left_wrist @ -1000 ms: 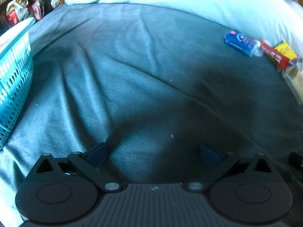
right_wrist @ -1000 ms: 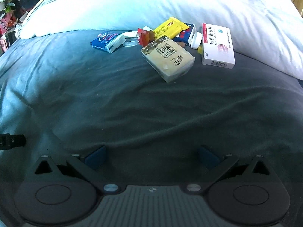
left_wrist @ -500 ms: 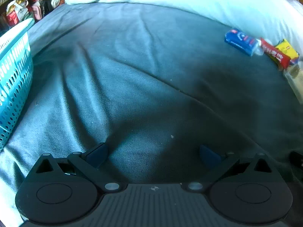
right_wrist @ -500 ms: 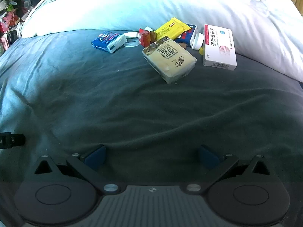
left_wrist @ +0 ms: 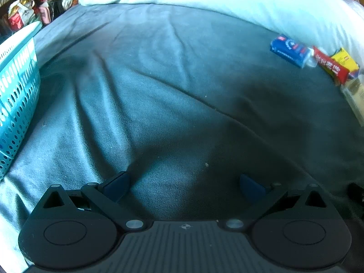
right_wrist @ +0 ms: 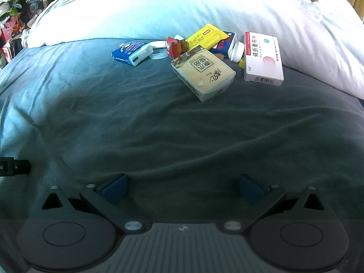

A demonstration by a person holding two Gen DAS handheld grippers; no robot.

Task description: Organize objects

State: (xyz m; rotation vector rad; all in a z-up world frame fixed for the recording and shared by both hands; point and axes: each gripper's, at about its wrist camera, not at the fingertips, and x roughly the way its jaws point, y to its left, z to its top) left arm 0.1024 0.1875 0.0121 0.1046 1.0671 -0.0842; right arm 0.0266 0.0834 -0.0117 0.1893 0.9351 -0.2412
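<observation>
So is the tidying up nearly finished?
No, it looks barely started. Nothing looks put away: the little that shows of the teal basket holds nothing. Both the left hand-held gripper and right hand-held gripper are open and empty. The tissue pack, white medicine box and blue pack lie on the bed.

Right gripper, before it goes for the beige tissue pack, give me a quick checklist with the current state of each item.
1. Right gripper open and empty: ok.
2. Beige tissue pack in view, top unobstructed: ok.
3. Path across the blanket free of clutter: ok.
4. Clearance beside the pack: not ok, the red wrapper touches its far corner; the white medicine box lies close on the right.
5. Left gripper open, out of the way: ok.
6. Teal basket has room: cannot tell, inside not visible.
</observation>
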